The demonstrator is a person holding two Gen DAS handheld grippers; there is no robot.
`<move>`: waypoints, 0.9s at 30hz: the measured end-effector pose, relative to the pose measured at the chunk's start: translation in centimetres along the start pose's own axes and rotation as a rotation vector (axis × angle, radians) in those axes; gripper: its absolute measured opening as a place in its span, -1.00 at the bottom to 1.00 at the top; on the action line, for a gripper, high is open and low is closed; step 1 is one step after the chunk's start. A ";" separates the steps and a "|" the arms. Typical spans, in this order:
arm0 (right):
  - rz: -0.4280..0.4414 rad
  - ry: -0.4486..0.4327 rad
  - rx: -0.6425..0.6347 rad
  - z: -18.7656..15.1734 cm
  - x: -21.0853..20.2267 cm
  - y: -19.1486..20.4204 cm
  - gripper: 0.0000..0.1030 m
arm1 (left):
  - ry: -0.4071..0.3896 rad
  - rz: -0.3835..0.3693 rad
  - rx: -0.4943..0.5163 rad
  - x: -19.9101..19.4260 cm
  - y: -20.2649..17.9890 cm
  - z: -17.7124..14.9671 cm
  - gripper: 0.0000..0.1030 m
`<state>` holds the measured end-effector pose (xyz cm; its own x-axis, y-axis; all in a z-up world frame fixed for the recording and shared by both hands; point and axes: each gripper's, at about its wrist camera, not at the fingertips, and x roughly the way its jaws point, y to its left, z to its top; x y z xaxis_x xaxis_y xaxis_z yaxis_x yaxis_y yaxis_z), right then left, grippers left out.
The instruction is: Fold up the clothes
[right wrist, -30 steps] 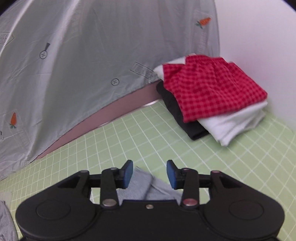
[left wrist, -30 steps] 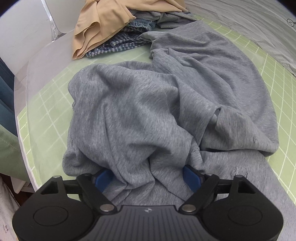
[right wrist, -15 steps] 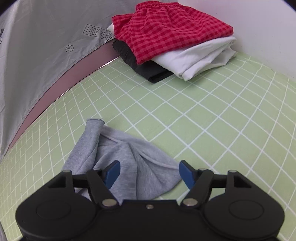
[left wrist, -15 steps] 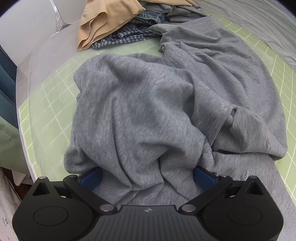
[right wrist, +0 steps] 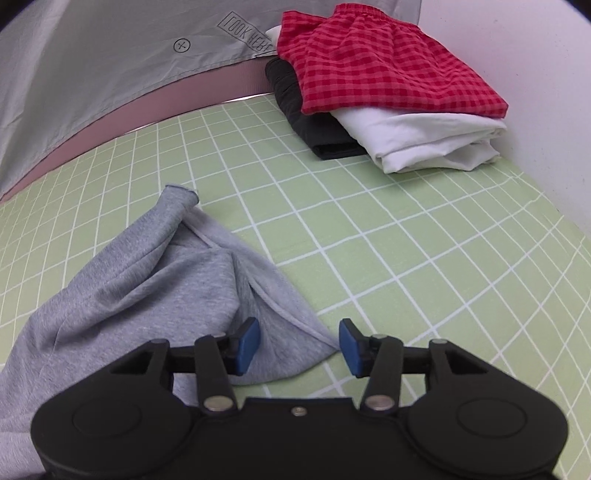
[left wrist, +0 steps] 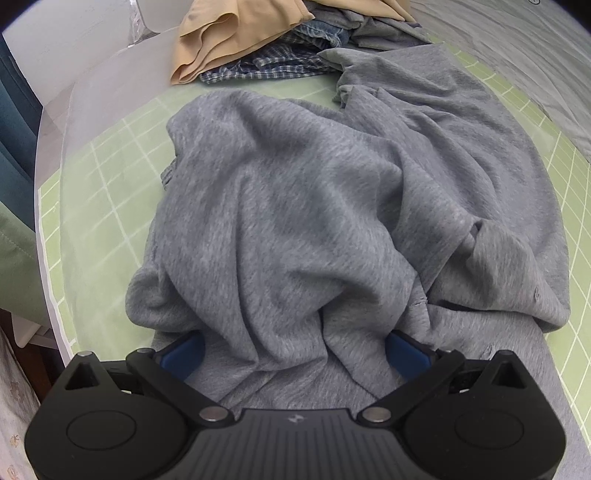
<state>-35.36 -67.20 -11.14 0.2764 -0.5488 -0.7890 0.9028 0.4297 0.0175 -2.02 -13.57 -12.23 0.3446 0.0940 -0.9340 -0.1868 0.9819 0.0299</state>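
A green gridded surface (right wrist: 424, 258) carries everything, and most of it in the left wrist view is covered by a rumpled grey garment (left wrist: 314, 206), which lies bunched in heavy folds from the near edge to the far side. Beyond it sits an unfolded heap topped by a tan cloth (left wrist: 236, 33) over a blue plaid piece (left wrist: 258, 66). At the far right corner of the surface stands a folded stack: red checked shorts (right wrist: 380, 62) on a white item (right wrist: 428, 140) and a black one (right wrist: 314, 122). The left claw (left wrist: 295, 350) stands wide apart, the grey fabric mounded between its blue pads. The right claw (right wrist: 299, 345) is also spread apart, straddling the garment's hemmed end.
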 end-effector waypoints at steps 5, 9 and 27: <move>0.041 -0.011 -0.013 -0.2 -0.2 -0.7 -0.96 | 0.002 -0.002 0.004 0.0 0.0 0.0 1.00; -0.058 -0.030 -0.043 -0.2 -1.0 -2.4 -0.95 | 0.000 -0.006 0.009 0.0 0.0 0.1 1.00; -0.288 -0.099 0.084 -0.6 -4.5 -10.0 -0.22 | -0.054 -0.021 0.208 -2.9 -2.3 0.4 1.00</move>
<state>-45.81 -68.58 -8.14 0.0322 -0.7083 -0.7052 0.9716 0.1877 -0.1442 -2.26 -16.05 -9.43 0.3959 0.0762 -0.9151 0.0129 0.9960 0.0885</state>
